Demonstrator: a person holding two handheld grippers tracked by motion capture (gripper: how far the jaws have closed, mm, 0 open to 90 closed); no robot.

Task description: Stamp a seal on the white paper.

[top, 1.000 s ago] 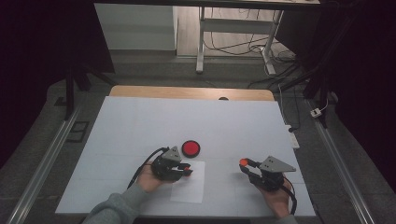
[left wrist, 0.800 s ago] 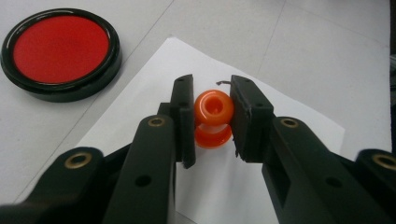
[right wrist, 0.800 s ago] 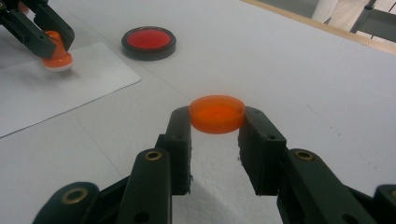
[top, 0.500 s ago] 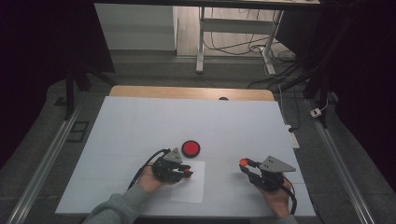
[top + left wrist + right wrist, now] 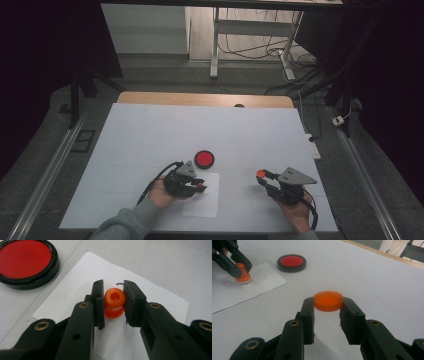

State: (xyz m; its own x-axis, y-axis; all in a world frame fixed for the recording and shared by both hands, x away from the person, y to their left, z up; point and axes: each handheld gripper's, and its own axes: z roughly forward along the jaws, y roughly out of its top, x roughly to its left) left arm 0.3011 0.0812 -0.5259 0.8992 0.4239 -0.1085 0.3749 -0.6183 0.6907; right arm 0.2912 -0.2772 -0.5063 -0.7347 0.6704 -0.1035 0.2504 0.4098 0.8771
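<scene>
An orange stamp (image 5: 114, 302) stands upright with its base on a white sheet of paper (image 5: 160, 297). My left gripper (image 5: 113, 291) is shut on its handle. From above, the left gripper (image 5: 200, 186) sits at the sheet's (image 5: 202, 202) left part, just in front of a round red ink pad (image 5: 204, 159) in a black case. My right gripper (image 5: 328, 303) is shut on a shallow orange cap (image 5: 328, 300) and holds it just over the table. The right gripper view also catches the stamp (image 5: 243, 276) on the paper (image 5: 237, 292) and the ink pad (image 5: 291, 262) behind it.
The white table top (image 5: 150, 135) has a wooden strip (image 5: 200, 99) along its far edge. Metal rails (image 5: 45, 175) run down both sides. A table frame and cables (image 5: 280, 60) lie on the floor beyond. A power strip (image 5: 312, 145) hangs at the table's right edge.
</scene>
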